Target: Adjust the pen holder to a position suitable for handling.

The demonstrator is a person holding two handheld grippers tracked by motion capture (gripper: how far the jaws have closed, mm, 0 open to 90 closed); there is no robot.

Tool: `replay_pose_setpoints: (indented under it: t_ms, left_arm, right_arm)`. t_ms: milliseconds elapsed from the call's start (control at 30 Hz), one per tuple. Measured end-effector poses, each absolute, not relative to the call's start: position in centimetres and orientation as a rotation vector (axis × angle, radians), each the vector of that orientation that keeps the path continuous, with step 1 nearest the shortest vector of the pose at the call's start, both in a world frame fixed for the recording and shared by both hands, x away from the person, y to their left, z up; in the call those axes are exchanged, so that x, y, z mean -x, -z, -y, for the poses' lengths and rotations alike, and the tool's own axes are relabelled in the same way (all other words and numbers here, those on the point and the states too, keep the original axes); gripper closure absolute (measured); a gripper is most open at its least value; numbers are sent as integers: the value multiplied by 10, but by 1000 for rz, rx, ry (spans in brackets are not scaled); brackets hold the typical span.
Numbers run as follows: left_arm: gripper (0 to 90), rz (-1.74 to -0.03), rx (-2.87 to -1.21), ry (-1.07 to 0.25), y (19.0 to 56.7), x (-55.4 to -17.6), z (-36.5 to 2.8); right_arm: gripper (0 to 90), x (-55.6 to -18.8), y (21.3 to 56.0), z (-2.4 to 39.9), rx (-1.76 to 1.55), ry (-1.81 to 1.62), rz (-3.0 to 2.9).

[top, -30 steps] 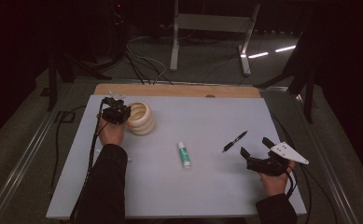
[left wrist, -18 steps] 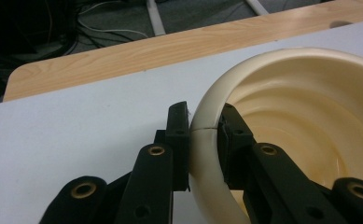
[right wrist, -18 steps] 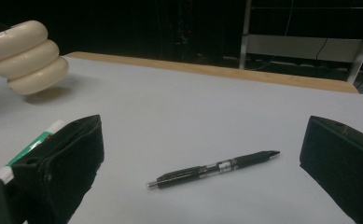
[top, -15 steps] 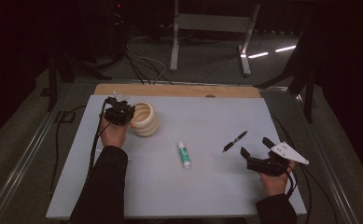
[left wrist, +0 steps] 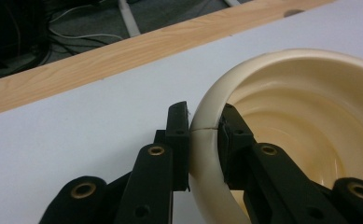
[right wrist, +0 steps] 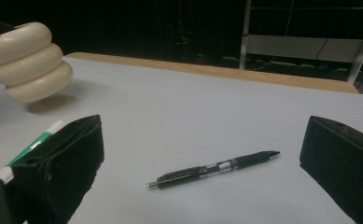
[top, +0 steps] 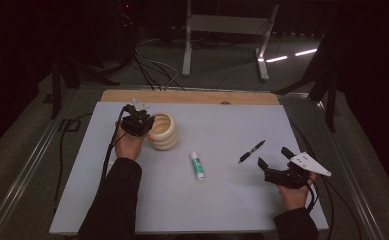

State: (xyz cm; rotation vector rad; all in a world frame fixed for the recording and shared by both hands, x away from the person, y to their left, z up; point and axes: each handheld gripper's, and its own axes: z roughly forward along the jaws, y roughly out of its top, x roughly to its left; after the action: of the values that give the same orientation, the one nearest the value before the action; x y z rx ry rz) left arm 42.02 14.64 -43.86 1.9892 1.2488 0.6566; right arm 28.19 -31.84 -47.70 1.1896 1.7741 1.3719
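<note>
The left gripper is pinching the rim of a cream ribbed bowl, hovering tilted over the table's far left, looking rigid, smooth, probably light; right gripper is gaping empty.

Your left gripper on the cup rim, glue stick right of it, pen farther right, before your right gripper.

Overall light: dim room, black surroundings, pale table evenly lit from above.
Glare: two bright floor strips, upper right of high view.
Shadows: soft patch under the ribbed cup.
Focus: near black jaws blur in both gripper views; pen sharp.
Grain: high view soft, noisy.
</note>
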Motion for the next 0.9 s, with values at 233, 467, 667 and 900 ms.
replay_pose_setpoints:
  t_ms: [233,467,667,900]
  left_arm:
    - [780,-1190,-2039,-636,440,-411,-132]
    - [780,-1164,-2065,-618,439,-402,-122]
    - [779,-1145,-2094,-606,443,-393,-116]
    - [779,-1153,-2129,-611,447,-389,-112]
  right_arm:
    - [0,-282,477,318,-1189,-1373,-1773]
    - [0,-282,477,318,-1191,-1372,-1770]
    - [0,-281,477,318,-1191,-1372,-1771]
    - [0,-281,477,318,-1193,-1372,-1773]
